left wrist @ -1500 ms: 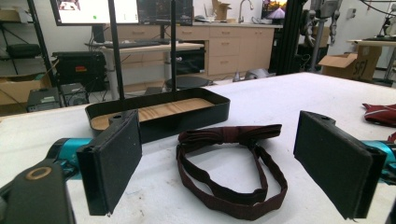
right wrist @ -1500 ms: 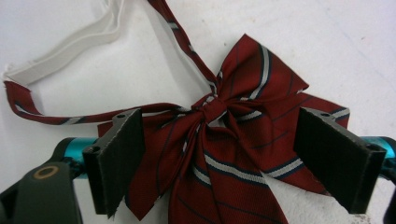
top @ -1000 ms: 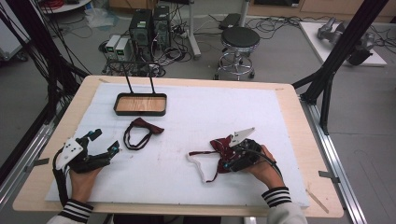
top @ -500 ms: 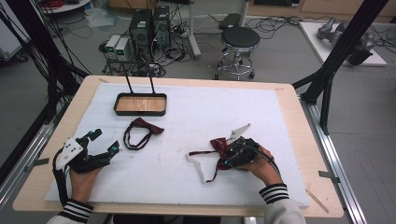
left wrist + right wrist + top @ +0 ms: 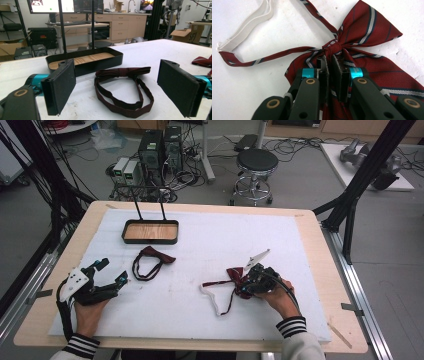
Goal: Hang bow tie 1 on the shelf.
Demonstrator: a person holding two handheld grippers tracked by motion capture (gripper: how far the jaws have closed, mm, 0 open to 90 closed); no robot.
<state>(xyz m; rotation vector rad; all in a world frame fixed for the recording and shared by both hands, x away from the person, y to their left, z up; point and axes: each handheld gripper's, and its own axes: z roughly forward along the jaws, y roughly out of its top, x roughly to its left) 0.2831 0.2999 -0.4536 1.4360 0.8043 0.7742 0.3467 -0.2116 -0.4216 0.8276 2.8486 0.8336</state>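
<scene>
Your left gripper rests at the near left of the surface, its fingers spread wide with nothing between them. Just ahead of them, in the left gripper view, lies the dark bow tie, its strap looped flat, and behind it stands the black tray with a wooden floor and two upright rods. Farther right, the striped red bow tie lies on the white cover, its strap ending in a white elastic band. Your right gripper has just been closing; its fingers pinch the red fabric just beside the knot.
</scene>
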